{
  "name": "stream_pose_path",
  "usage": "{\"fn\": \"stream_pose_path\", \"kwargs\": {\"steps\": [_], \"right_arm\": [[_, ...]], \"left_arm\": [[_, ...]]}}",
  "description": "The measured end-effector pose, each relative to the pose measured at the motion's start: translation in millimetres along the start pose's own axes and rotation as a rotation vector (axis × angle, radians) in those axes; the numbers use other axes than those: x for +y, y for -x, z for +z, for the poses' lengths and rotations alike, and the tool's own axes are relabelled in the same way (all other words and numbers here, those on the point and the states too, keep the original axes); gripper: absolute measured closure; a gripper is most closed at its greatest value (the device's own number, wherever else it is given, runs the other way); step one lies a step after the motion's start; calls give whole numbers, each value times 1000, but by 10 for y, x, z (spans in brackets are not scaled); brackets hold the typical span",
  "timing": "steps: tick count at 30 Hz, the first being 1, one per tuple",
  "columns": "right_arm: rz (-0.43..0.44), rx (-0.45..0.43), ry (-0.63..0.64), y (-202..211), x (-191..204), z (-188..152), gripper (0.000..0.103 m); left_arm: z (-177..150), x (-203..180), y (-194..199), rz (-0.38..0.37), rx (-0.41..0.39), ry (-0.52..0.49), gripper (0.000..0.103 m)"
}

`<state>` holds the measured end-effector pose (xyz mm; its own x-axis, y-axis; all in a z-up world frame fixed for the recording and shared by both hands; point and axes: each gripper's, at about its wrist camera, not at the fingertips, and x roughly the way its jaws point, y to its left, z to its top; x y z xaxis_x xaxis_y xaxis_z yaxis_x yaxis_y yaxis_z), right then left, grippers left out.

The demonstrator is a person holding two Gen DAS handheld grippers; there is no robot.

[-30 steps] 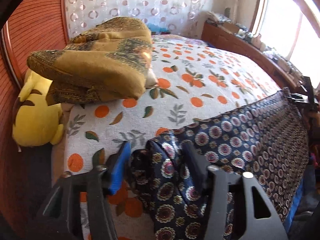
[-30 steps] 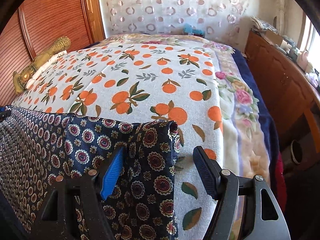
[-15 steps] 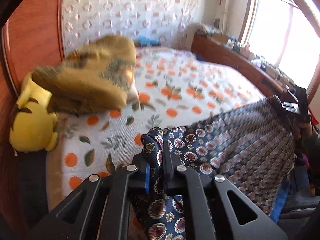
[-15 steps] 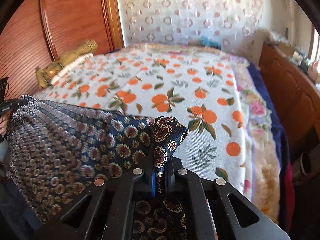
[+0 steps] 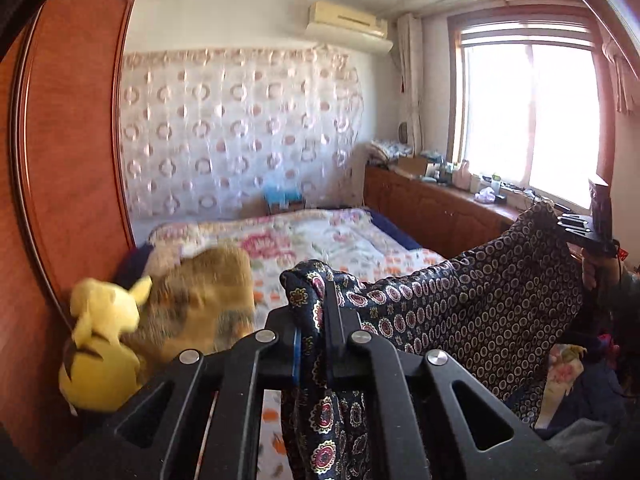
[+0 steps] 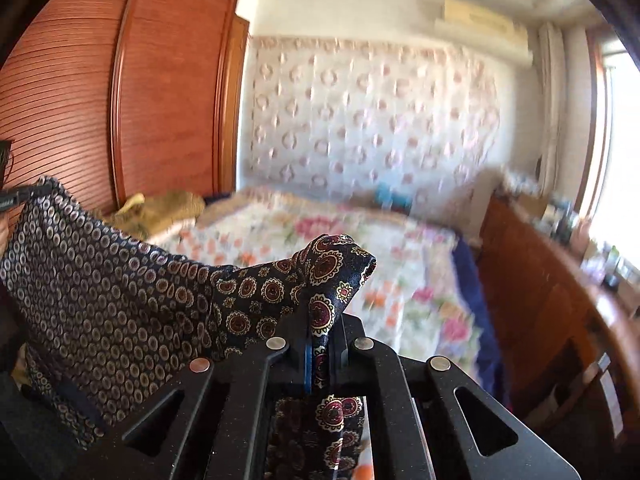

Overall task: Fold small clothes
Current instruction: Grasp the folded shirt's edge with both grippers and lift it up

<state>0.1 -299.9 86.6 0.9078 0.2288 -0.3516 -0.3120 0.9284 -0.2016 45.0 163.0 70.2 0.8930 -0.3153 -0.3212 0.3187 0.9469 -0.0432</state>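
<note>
A dark navy garment [image 5: 472, 312] with red and gold medallions hangs stretched in the air above the bed. My left gripper [image 5: 314, 312] is shut on one corner of it, a tuft of cloth poking up past the pads. My right gripper [image 6: 322, 340] is shut on the opposite corner of the garment [image 6: 120, 288]. In the left wrist view the right gripper [image 5: 576, 232] shows at the far right, held by a hand. The left gripper [image 6: 16, 198] peeks in at the left edge of the right wrist view.
The bed [image 5: 340, 240] with an orange-print and floral cover lies below. A yellow plush toy [image 5: 100, 352] and an ochre patterned bundle [image 5: 200, 300] rest by the wooden wardrobe [image 6: 120, 100]. A wooden sideboard [image 5: 432, 208] with small items runs under the window.
Both grippers closed on the garment's corners and then rose, lifting the cloth off the bed; the views tilted up to take in the wall and ceiling.
</note>
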Motion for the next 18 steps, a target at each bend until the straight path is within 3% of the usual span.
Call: {"fn": "stream_pose_path", "kwargs": {"steps": [4,10,13,18], "right_arm": [[-43,-63,57,68,-67,459,99],[-146,-44,135,-490,-214,950,99],[-162,4,117,-1033,-278,996,99],[-169,159,73,-2084,-126,836,98]], "left_arm": [[497,126,-213,34,-32,-28,94],[985,484,-1068,127,6,-55,94],[955,648,-1595,170,64,-55,94],[630,793,-2412,174,206,-41,94]]}}
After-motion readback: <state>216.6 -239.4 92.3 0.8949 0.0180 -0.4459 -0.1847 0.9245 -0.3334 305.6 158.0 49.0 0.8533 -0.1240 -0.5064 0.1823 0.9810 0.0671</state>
